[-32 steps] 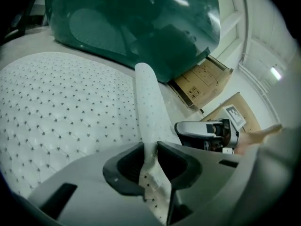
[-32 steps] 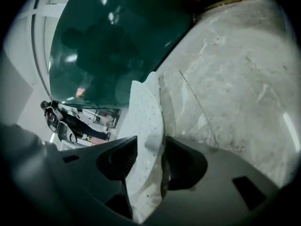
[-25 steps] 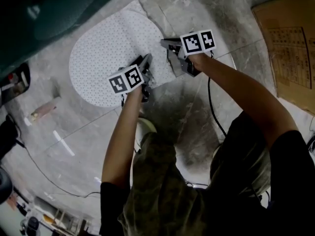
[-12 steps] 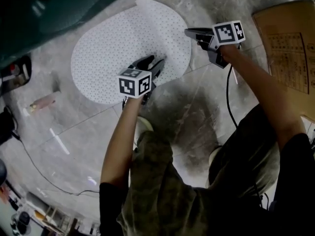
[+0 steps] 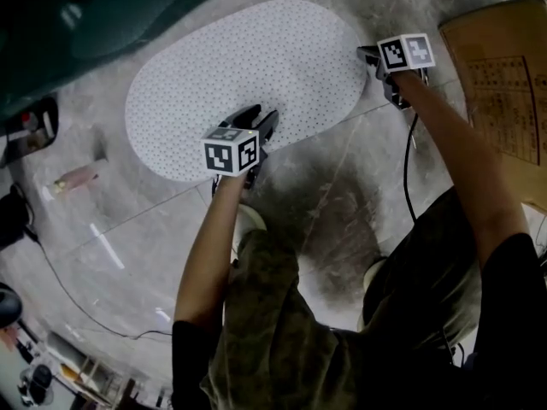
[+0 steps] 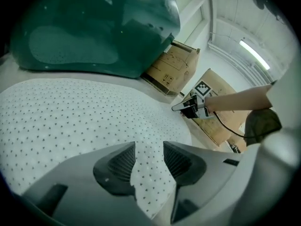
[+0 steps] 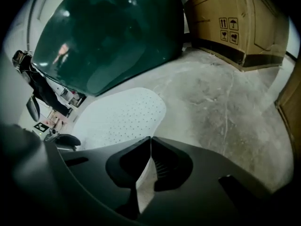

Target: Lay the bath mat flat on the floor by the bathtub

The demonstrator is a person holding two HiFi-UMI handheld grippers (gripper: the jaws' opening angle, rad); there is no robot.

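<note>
The right gripper (image 5: 367, 54), pinching the mat (image 5: 248, 75), is pulling its fold out flat by the bathtub (image 5: 102, 24); the left gripper (image 5: 261, 116) is spreading open around the near edge, so it's nearly done.

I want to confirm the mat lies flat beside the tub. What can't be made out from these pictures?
- bath mat, right end: in the head view the right gripper and its marker cube cover it; its own view shows only a sliver pinched in the shut jaws.
- bathtub: dark and cut off by the head view's top and left edges.
- cardboard print: too small in the head view.
</note>
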